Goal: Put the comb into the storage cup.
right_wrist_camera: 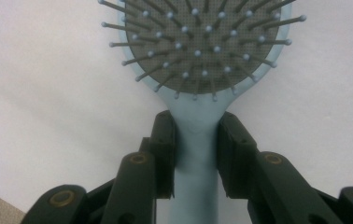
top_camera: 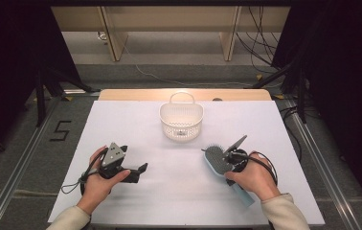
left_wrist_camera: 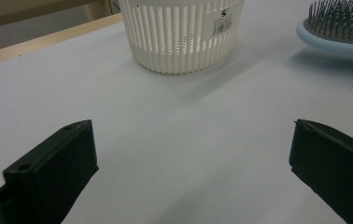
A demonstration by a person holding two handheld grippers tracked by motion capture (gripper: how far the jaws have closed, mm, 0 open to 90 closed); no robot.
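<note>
Right tool [right_wrist_camera: 196,140] clenched on neck of pale blue paddle hairbrush [top_camera: 216,160], both jaws pressed to handle sides. Brush at right of white worktop [top_camera: 136,129]; bristles up, long axis diagonal, head toward far left, handle end toward near right past right hand [top_camera: 253,178]. Left tool [top_camera: 133,170] released, jaws wide apart, low over bare worktop. White slotted basket [top_camera: 181,120] upright at centre far side, apart from brush. Grey floor, cables, wooden frame beyond.

A black 5 [top_camera: 60,130] marks the grey floor [top_camera: 76,117] left of the white table [top_camera: 121,124], with cables [top_camera: 260,48] trailing behind.
</note>
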